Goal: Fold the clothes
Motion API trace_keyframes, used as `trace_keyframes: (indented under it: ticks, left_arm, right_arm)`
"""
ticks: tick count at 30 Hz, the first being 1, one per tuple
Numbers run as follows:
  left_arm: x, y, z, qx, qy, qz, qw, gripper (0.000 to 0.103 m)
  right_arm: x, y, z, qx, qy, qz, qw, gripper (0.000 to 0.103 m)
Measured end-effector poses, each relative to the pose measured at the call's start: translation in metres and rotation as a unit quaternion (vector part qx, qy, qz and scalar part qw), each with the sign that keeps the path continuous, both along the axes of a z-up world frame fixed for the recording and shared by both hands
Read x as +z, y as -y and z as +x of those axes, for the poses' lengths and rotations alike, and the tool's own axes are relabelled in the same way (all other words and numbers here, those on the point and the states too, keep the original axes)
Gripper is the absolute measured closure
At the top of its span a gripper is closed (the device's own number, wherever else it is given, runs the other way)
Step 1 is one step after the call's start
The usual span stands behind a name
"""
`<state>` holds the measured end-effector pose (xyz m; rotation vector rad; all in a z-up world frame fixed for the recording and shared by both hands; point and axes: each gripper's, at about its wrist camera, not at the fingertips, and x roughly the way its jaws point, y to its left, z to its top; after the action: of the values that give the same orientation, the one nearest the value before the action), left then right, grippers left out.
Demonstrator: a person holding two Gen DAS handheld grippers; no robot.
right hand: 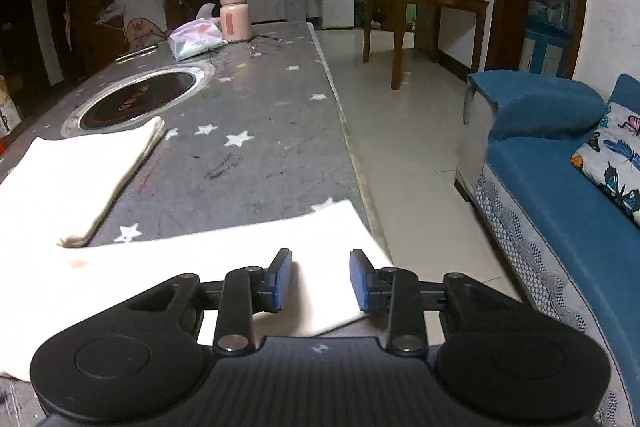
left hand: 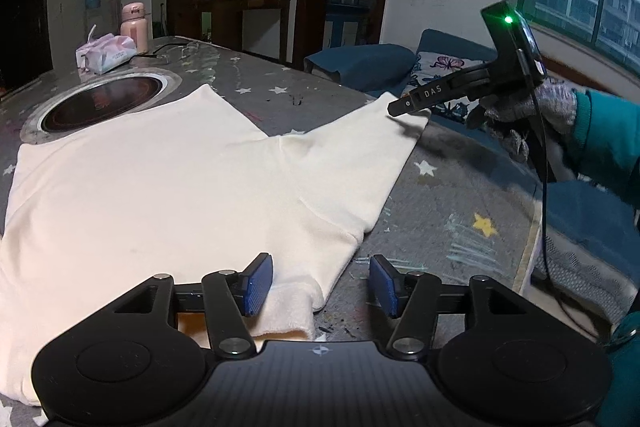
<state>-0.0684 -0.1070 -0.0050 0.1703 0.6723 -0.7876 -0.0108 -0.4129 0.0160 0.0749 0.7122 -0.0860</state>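
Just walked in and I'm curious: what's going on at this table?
A person with a claw in each hand is folding a cream sweatshirt spread on the star-patterned table. The right claw is open over the end of one sleeve by the table's edge, with nothing gripped. The left claw is open too, at the garment's near edge, its pads clear of the cloth. A pink flask and a tissue pack stand at the far end.
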Motion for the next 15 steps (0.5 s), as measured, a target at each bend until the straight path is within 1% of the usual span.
trace_keyframes:
  ticks: [3,6,8,9,11,13,15]
  left_arm:
    - [0.011,-0.015,0.005,0.024,0.015,-0.008,0.9996,0.046]
    - [0.022,-0.04,0.017,0.078,0.036,-0.007,0.9963,0.047]
    - [0.026,-0.061,0.029,0.123,0.045,-0.002,0.9913,0.049]
    - [0.027,-0.073,0.036,0.149,0.048,0.002,0.9877,0.05]
    - [0.028,-0.094,0.046,0.184,0.054,0.013,0.9813,0.053]
    - [0.027,-0.11,0.055,0.21,0.065,0.035,0.9749,0.056]
    - [0.024,-0.121,0.063,0.225,0.075,0.063,0.9694,0.057]
  right_arm:
    - [0.009,-0.013,-0.004,0.023,0.019,0.007,1.0,0.069]
    - [0.016,-0.031,-0.008,0.057,0.029,0.011,0.998,0.065]
    - [0.016,-0.041,-0.008,0.073,0.029,0.015,0.997,0.062]
    - [0.016,-0.045,-0.008,0.08,0.028,0.017,0.996,0.062]
    - [0.013,-0.05,-0.006,0.086,0.022,0.021,0.996,0.061]
    - [0.008,-0.054,-0.005,0.089,0.012,0.025,0.996,0.061]
    - [0.003,-0.058,-0.004,0.092,0.003,0.027,0.995,0.061]
